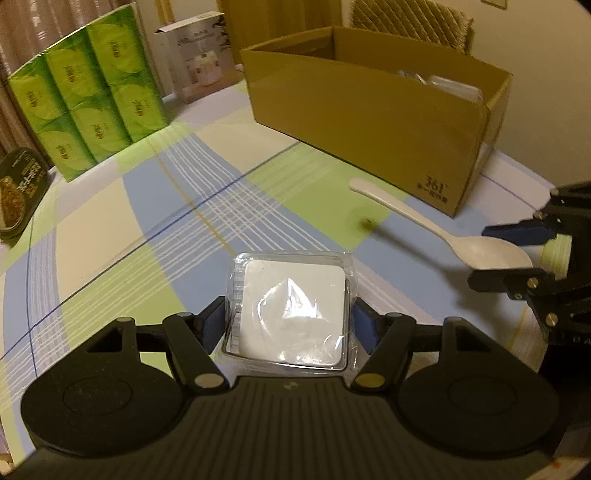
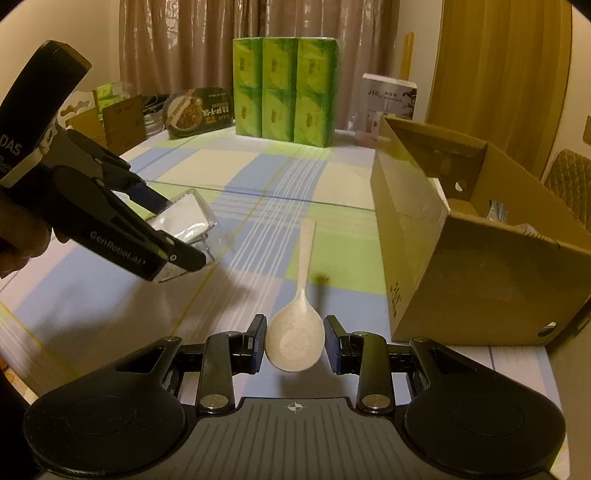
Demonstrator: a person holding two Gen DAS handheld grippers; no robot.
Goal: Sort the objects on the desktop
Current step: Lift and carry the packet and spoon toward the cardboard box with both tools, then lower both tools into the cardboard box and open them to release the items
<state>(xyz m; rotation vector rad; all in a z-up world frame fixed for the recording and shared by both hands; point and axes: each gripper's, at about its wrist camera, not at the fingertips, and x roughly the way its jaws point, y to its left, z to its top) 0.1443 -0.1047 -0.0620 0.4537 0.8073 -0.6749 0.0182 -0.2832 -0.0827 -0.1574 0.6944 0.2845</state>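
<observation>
My left gripper point(image 1: 290, 325) is shut on a clear plastic case point(image 1: 291, 314) with a white square pad inside, held above the checked tablecloth. In the right wrist view the same case point(image 2: 186, 216) sits tilted between the left gripper's point(image 2: 173, 229) black fingers. My right gripper point(image 2: 295, 343) is shut on the bowl of a cream speckled spoon point(image 2: 295, 332), whose handle points forward and is raised off the cloth. From the left wrist view the spoon point(image 1: 424, 221) and right gripper point(image 1: 517, 254) are at the right edge. An open cardboard box point(image 1: 369, 122) point(image 2: 480, 277) stands just beyond, holding some packets.
A green tissue multipack point(image 1: 88, 107) point(image 2: 284, 88) stands at the table's far side, with a white product carton point(image 1: 199, 59) point(image 2: 384, 107) and a black ready-meal tub point(image 1: 18, 192) point(image 2: 199, 110) near it. A padded chair point(image 1: 410, 22) is behind the cardboard box. Curtains hang behind.
</observation>
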